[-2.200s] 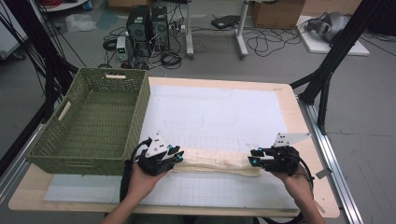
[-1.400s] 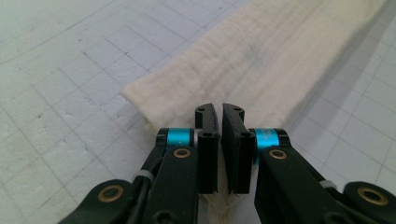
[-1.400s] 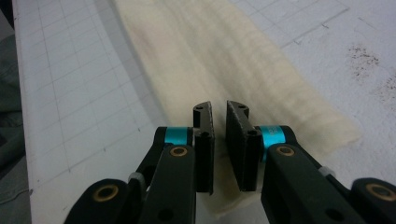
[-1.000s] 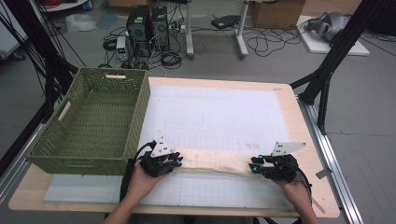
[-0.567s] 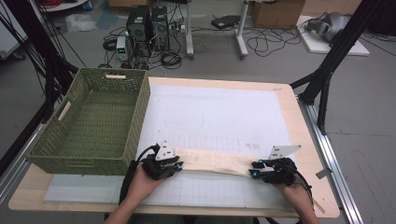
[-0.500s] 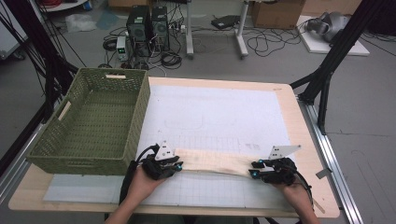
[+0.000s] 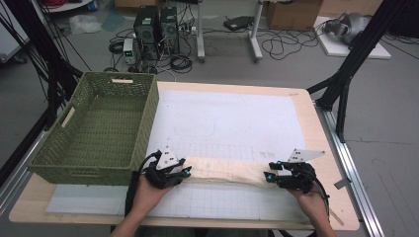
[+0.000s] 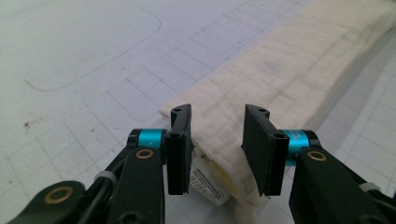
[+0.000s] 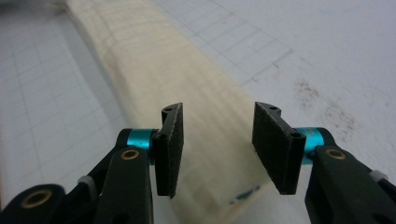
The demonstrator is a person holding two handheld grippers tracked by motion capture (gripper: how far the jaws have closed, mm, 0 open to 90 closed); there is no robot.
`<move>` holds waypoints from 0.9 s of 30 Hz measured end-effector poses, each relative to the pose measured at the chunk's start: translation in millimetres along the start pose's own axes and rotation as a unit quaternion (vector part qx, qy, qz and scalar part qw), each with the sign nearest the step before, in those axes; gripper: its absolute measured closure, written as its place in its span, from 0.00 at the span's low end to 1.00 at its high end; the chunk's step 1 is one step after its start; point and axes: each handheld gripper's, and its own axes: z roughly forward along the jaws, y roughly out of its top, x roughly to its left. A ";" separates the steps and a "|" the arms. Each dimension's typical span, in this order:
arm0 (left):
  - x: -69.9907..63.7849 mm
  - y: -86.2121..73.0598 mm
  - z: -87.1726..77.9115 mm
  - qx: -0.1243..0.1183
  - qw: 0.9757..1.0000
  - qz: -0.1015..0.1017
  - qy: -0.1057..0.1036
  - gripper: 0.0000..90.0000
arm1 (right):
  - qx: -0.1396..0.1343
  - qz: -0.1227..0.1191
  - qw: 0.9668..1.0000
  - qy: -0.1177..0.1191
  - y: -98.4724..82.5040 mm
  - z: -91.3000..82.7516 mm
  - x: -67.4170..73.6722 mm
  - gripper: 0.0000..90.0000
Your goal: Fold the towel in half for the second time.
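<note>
Along the bench's (image 7: 316, 118) near edge, on a gridded white mat (image 7: 232, 123), both grippers (image 7: 185, 172) (image 7: 267, 176) stand released, their jaws having just been opening over a folded cream towel (image 7: 227, 170); computers (image 7: 155, 22) sit on the floor beyond.

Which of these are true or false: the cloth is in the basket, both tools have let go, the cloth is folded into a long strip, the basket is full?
1. The cream cloth lies in the green basket. False: it lies on the white mat, beside the basket.
2. The left tool and right tool stand open, their jaws having just been opening. True.
3. The cloth is folded into a long strip. True.
4. The basket is full. False: it holds nothing.
</note>
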 end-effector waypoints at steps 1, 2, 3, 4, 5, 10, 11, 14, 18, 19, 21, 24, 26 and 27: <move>0.2 -0.6 1.5 0.006 1.000 -0.002 0.000 0.69 | 0.005 0.003 1.000 -0.003 -1.3 0.0 -1.7 0.60; 0.3 -1.3 2.9 0.010 1.000 -0.003 -0.003 0.68 | 0.007 0.005 1.000 -0.006 -2.5 -0.2 -3.1 0.60; 0.2 -1.9 3.9 0.015 1.000 -0.004 -0.004 0.69 | 0.007 0.009 1.000 -0.007 -3.7 -0.5 -3.9 0.60; 0.4 -2.4 4.7 0.020 1.000 -0.006 -0.003 0.68 | 0.007 0.010 1.000 -0.008 -4.6 -0.9 -4.9 0.60; 0.6 -3.1 5.2 0.023 1.000 -0.008 -0.006 0.68 | 0.008 0.015 1.000 -0.009 -5.2 -1.3 -5.1 0.60; 2.6 -7.1 8.7 0.036 0.999 -0.021 -0.012 0.66 | 0.013 0.024 1.000 -0.015 -6.6 -0.5 -6.5 0.57; 3.3 -7.6 9.1 0.036 0.999 -0.024 -0.013 0.65 | 0.015 0.026 0.999 -0.015 -6.9 0.3 -7.2 0.57; 5.5 -7.6 10.0 0.040 0.999 -0.031 -0.011 0.60 | 0.023 0.029 0.999 -0.019 -7.5 3.0 -9.4 0.56; 6.3 -8.0 10.6 0.042 0.998 -0.040 -0.013 0.59 | 0.033 0.030 0.999 -0.023 -8.4 4.7 -9.5 0.55; 6.4 -8.0 10.6 0.043 0.998 -0.041 -0.013 0.59 | 0.034 0.032 0.999 -0.023 -8.9 4.6 -9.4 0.54; 6.3 -8.3 10.6 0.042 0.998 -0.044 -0.013 0.59 | 0.039 0.037 0.998 -0.026 -9.7 3.8 -9.1 0.52; 6.2 -8.6 10.8 0.041 0.998 -0.049 -0.015 0.61 | 0.044 0.040 0.998 -0.028 -11.7 4.2 -8.5 0.51; 5.6 -8.6 10.5 0.039 0.998 -0.050 -0.021 0.67 | 0.048 0.040 0.998 -0.032 -10.7 5.0 -7.3 0.54; 4.5 -8.7 10.1 0.038 0.998 -0.048 -0.021 0.73 | 0.051 0.033 0.998 -0.035 -9.9 5.2 -6.8 0.58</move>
